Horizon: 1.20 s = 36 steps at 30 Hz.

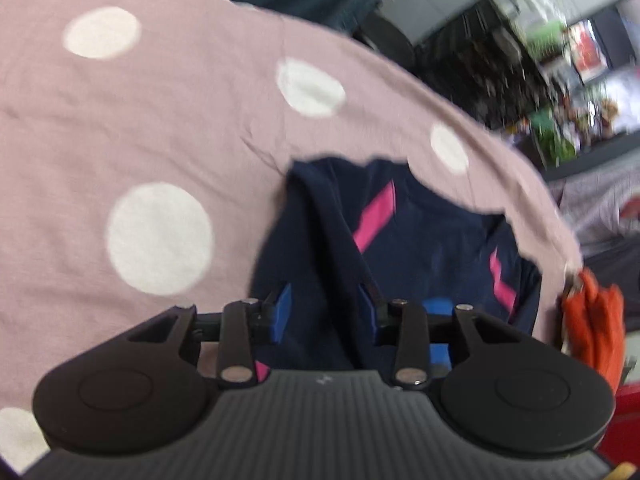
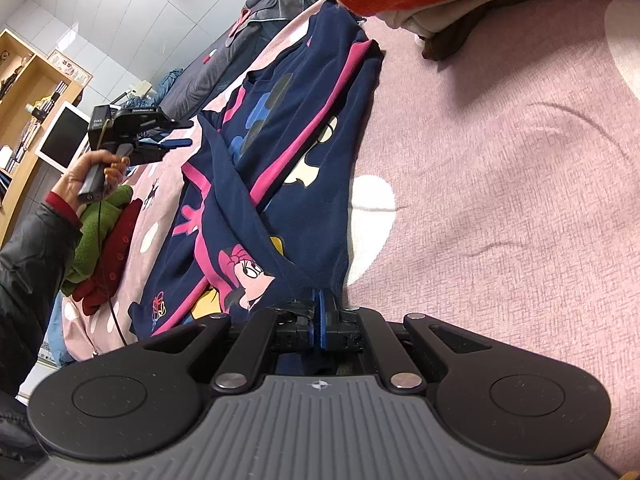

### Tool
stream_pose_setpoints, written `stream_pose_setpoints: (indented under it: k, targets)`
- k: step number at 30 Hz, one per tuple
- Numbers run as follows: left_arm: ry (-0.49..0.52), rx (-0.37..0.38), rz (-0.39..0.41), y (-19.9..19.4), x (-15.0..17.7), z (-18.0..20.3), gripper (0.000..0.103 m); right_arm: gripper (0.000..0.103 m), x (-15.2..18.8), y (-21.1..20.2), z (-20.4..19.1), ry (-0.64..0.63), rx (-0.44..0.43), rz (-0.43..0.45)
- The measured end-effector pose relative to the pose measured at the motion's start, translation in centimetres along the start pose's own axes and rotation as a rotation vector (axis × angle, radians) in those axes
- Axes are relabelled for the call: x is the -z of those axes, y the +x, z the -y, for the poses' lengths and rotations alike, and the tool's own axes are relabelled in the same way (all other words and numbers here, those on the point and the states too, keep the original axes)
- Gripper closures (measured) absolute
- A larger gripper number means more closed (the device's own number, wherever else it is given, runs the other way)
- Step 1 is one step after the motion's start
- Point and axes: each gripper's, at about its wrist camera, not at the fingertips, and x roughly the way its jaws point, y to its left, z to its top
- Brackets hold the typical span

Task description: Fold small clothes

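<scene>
Navy top (image 2: 280,168) lies half-folded on the pink spotted cover (image 2: 500,200), its hem pinned by the clamped right gripper (image 2: 320,316) as an anchor, while the left gripper (image 1: 326,312) hovers over it, jaws apart around loose cloth.

A pink bedspread (image 2: 520,184) with white dots covers the bed. In the right wrist view, a wooden shelf (image 2: 24,92) stands at about nine o'clock, with a white-framed screen (image 2: 66,140) just beside it. Grey wall tiles (image 2: 120,12) fill the eleven o'clock corner. In the left wrist view, a blurred, cluttered dark rack (image 1: 492,48) sits at one o'clock.
</scene>
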Motion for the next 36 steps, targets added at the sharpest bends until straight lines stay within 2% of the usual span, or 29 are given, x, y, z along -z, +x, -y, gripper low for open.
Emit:
stream_pose_setpoints:
  k: [1, 3, 5, 6, 7, 9, 10, 11, 12, 13, 15, 19, 22, 24, 26, 28, 30, 32, 33, 34, 36]
  targets:
    - [0.019, -0.029, -0.012, 0.8, 0.0, 0.6, 0.068, 0.103, 0.0, 0.0, 0.0, 0.001, 0.0, 0.0]
    - [0.039, -0.143, 0.019, 2.4, -0.7, 1.3, 0.068, 0.103, 0.0, 0.0, 0.0, 0.004, 0.001, 0.002]
    - [0.056, -0.238, 0.1, 3.3, -2.3, 1.9, 0.068, 0.103, 0.1, 0.0, -0.1, 0.008, 0.005, 0.007]
    - [0.037, -0.252, 0.137, 3.5, -3.1, 2.1, 0.061, 0.103, 0.1, 0.0, -0.1, 0.008, 0.006, 0.008]
    - [-0.005, -0.221, 0.169, 3.6, -3.8, 2.1, 0.055, 0.103, 0.1, 0.0, -0.1, 0.007, 0.007, 0.009]
    - [-0.112, -0.08, 0.233, 3.4, -4.9, 1.7, 0.055, 0.103, 0.1, 0.1, -0.1, 0.008, 0.006, 0.009]
    - [-0.154, -0.026, 0.26, 3.3, -5.2, 1.7, 0.054, 0.103, 0.0, 0.1, 0.0, 0.01, 0.005, 0.009]
    - [-0.175, -0.004, 0.276, 3.1, -5.5, 1.8, 0.053, 0.103, 0.0, 0.1, 0.0, 0.014, 0.004, 0.009]
    - [-0.17, -0.017, 0.286, 3.0, -5.6, 2.0, 0.048, 0.103, -0.1, 0.1, 0.1, 0.018, 0.003, 0.009]
    - [-0.147, -0.059, 0.289, 2.7, -5.5, 2.4, 0.034, 0.103, 0.0, 0.1, 0.1, 0.019, 0.003, 0.011]
    - [-0.066, -0.128, 0.285, 2.1, -4.8, 2.7, 0.023, 0.103, 0.0, 0.1, 0.1, 0.022, 0.002, 0.015]
    - [0.076, -0.161, 0.234, 0.2, -0.3, 1.9, 0.017, 0.103, -0.1, 0.1, 0.1, 0.009, 0.003, 0.013]
    - [0.163, -0.184, 0.159, -1.9, 5.6, 1.2, 0.015, 0.103, -0.3, 0.1, -0.4, -0.031, 0.016, 0.005]
    - [0.208, -0.181, 0.141, -3.3, 9.6, 1.0, 0.015, 0.103, -0.5, 0.1, -0.8, -0.048, 0.028, 0.0]
    - [0.223, -0.159, 0.123, -4.7, 12.8, 0.9, 0.015, 0.097, -0.6, 0.1, -1.1, -0.061, 0.033, -0.005]
    - [0.252, -0.167, 0.125, -5.6, 15.4, 1.6, 0.015, 0.084, -0.7, 0.1, -1.4, -0.074, 0.031, -0.012]
    - [0.321, -0.175, 0.125, -5.9, 16.9, 3.3, 0.015, 0.081, -0.7, 0.2, -1.7, -0.106, 0.03, -0.022]
    - [0.401, -0.174, 0.118, -5.2, 18.3, 5.7, 0.015, 0.084, -0.6, 0.3, -2.3, -0.159, 0.051, -0.026]
    - [0.435, -0.168, 0.121, -4.8, 19.1, 6.9, 0.015, 0.095, -0.6, 0.4, -2.7, -0.183, 0.068, -0.027]
    - [0.467, -0.158, 0.115, -4.3, 19.7, 8.2, 0.015, 0.098, -0.5, 0.4, -3.0, -0.21, 0.092, -0.019]
    - [0.527, -0.152, 0.107, -3.0, 20.9, 10.4, 0.015, 0.1, -0.4, 0.0, -3.4, -0.233, 0.124, 0.022]
